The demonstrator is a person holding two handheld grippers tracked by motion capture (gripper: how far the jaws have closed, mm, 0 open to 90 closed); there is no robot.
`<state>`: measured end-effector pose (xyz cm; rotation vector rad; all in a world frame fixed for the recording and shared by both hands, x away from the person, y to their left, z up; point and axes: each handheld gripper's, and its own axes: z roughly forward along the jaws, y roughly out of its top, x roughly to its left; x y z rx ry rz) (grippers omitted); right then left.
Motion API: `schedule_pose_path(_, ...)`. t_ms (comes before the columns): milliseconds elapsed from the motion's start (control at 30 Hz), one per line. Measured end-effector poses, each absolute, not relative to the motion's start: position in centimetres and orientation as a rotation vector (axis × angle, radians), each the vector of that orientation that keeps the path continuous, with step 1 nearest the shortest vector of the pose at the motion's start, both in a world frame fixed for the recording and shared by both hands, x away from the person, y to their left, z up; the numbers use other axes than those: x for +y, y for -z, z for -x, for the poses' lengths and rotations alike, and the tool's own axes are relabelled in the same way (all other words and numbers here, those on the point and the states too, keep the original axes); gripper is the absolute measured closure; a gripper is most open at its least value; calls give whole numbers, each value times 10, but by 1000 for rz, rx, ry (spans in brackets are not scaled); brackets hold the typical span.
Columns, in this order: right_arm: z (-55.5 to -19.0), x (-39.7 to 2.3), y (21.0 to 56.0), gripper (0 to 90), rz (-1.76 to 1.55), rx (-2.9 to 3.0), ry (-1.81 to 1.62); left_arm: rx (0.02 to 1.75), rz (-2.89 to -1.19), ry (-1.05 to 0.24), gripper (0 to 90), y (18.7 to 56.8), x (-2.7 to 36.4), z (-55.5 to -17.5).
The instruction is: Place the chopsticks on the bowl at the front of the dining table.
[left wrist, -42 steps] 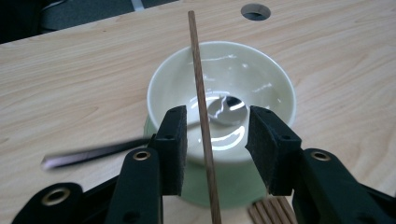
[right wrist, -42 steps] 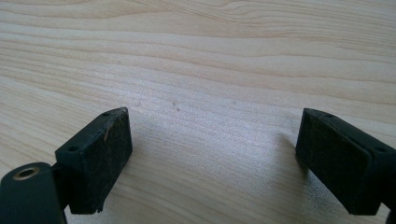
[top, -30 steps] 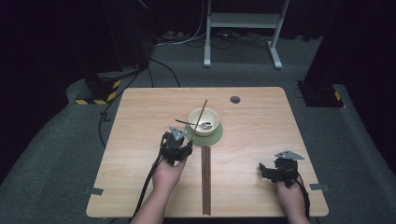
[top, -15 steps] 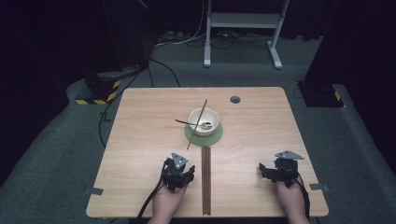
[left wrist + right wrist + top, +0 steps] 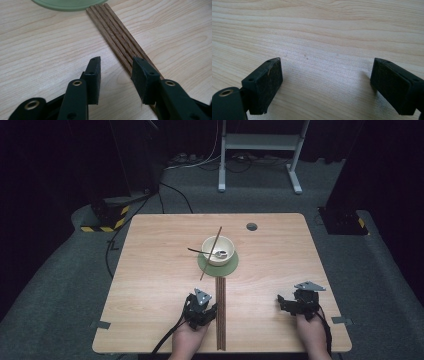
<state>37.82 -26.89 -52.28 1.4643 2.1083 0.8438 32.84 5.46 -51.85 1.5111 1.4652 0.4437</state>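
Observation:
A bundle of several thin brown wooden sticks (image 5: pixel 220 312) lies on the table, running from the green mat (image 5: pixel 218 266) to the front edge. My left gripper (image 5: pixel 201 299) sits low just left of the bundle. In the left gripper view the sticks (image 5: pixel 117 35) run from the mat (image 5: pixel 66 3) under the right pad (image 5: pixel 142 75). The left gripper (image 5: pixel 116 72) is open; its jaws have just been closing, with bare wood and the bundle's edge between them. My right gripper (image 5: pixel 292 301) rests open near the front right, and in its own view the gripper (image 5: pixel 325 85) has bare table between its pads.
On the mat stands a cream bowl (image 5: pixel 218 249) holding a spoon (image 5: pixel 220 254), and one long stick (image 5: pixel 210 253) leans across it. A round grey hole cover (image 5: pixel 251 226) sits at the table's (image 5: pixel 150 270) far right. Grey carpet surrounds the table.
My left gripper has pulled back from beside the bowl toward the front edge and sunk down next to the stick bundle. The right gripper has stayed where it was.

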Motion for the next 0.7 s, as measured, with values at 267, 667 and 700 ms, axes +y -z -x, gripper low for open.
schedule_pose_path(267, -378, -269, 523, 105, -1465, 2109, -844, 1464, -1520, -437, 598, 522, 45, -337)
schedule_pose_path(667, -378, -269, 523, 105, -1465, 2109, -844, 1464, -1557, -477, 616, 525, 49, -336)
schedule_pose_path(700, -378, -269, 523, 105, -1465, 2108, -844, 1468, -1561, -480, 622, 525, 53, -336)
